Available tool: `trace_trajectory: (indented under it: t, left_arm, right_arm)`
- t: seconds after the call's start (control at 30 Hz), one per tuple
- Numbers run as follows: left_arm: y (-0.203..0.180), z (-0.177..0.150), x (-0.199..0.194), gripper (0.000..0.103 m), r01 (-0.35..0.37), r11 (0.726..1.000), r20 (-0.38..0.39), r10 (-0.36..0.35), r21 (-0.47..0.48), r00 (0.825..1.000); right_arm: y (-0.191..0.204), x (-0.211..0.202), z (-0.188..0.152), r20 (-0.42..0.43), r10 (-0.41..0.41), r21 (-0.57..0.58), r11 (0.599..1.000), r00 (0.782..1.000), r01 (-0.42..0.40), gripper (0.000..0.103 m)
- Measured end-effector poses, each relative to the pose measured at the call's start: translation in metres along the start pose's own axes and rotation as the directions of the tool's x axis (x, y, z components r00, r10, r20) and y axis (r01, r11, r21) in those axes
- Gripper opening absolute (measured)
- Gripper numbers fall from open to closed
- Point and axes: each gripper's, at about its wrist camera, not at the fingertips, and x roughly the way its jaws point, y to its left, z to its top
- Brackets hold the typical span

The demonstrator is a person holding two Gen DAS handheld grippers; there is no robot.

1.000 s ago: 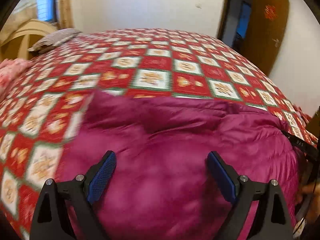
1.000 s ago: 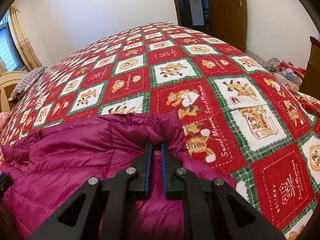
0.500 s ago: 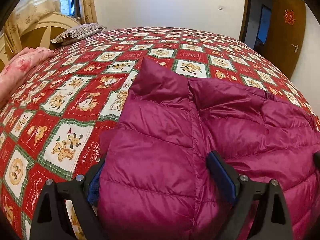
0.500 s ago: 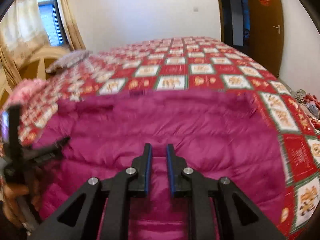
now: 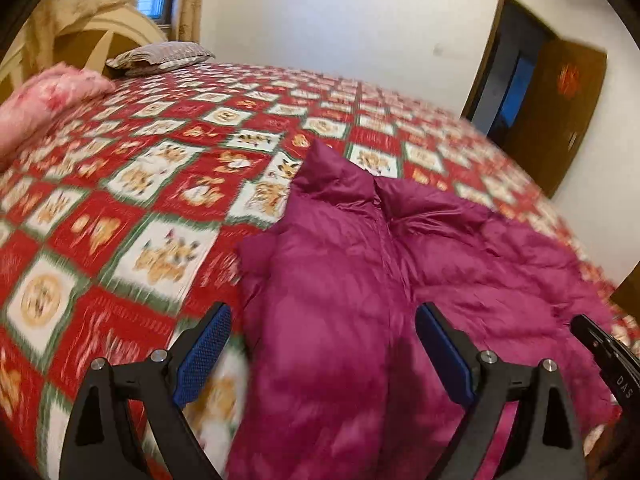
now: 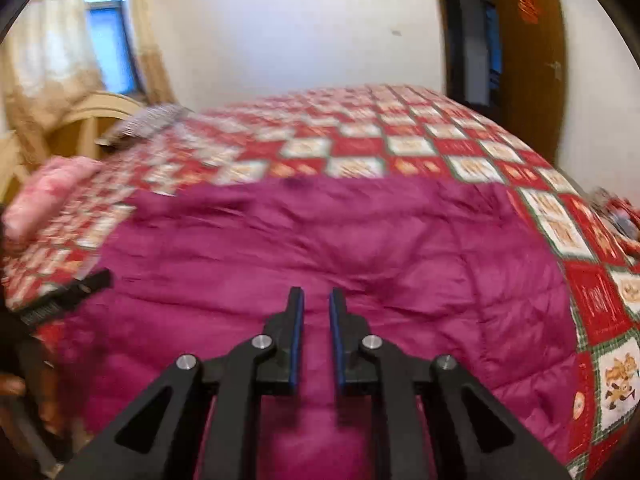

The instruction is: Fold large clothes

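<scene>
Magenta down jacket (image 5: 384, 288) lies spread on the bed, over the red patchwork quilt (image 5: 152, 184), toward the near edge and the right side; collar points at the bed's middle. Surface puffy, creased, with a seam down the front.

Left gripper (image 5: 322, 354) hovers over the jacket's left edge, jaws wide apart, blue pads (image 5: 204, 352) facing in, nothing pinched; the left pad is over bare quilt, the right one over the fabric.

Right gripper (image 6: 316, 334) is above the jacket near the near edge (frames blurry), jaws nearly together with a narrow gap, having just parted a little; nothing between the pads, jacket only seen below them.

At the head end: striped pillow (image 5: 160, 58) and pink folded blanket (image 5: 44, 100) at the far left corner. Wooden headboard (image 5: 100, 40) behind. Brown door (image 6: 528, 40) stands open past the far right corner.
</scene>
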Motion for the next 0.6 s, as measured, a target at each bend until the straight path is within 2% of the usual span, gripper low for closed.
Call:
trace_trajectory:
  t: [0.13, 0.2, 0.37, 0.5, 0.53, 0.57, 0.6]
  left_arm:
    - [0.016, -0.02, -0.002, 0.093, 0.065, 0.993, -0.021, -0.068, -0.101, 0.997]
    - [0.016, -0.028, 0.007, 0.093, 0.073, 0.988, -0.064, -0.083, -0.137, 0.995]
    - [0.007, -0.032, 0.007, 0.093, 0.053, 0.99, -0.034, -0.058, -0.131, 0.998]
    - [0.008, -0.037, 0.003, 0.092, 0.162, 0.969, -0.019, -0.169, -0.185, 0.985]
    - [0.007, -0.037, 0.002, 0.091, 0.203, 0.959, -0.022, -0.211, -0.198, 0.977]
    - [0.005, -0.037, 0.001, 0.08, 0.219, 0.954, -0.023, -0.228, -0.203, 0.973]
    - [0.003, -0.036, 0.001, 0.064, 0.231, 0.951, -0.026, -0.241, -0.205, 0.97]
  right_arm:
    - [0.033, 0.01, -0.005, -0.028, 0.083, -0.022, 0.996, 0.996, -0.083, 0.016]
    - [0.04, 0.026, -0.015, -0.071, 0.068, -0.021, 0.997, 0.995, -0.07, 0.016]
    - [0.033, 0.042, -0.028, -0.103, 0.08, 0.018, 0.997, 0.991, -0.079, 0.013]
    - [0.028, 0.044, -0.031, -0.113, 0.104, 0.042, 0.994, 0.988, -0.1, 0.013]
    - [0.027, 0.045, -0.032, -0.111, 0.11, 0.05, 0.993, 0.988, -0.105, 0.013]
    - [0.026, 0.045, -0.031, -0.11, 0.115, 0.057, 0.992, 0.987, -0.109, 0.013]
    - [0.024, 0.045, -0.031, -0.108, 0.123, 0.07, 0.991, 0.986, -0.116, 0.013]
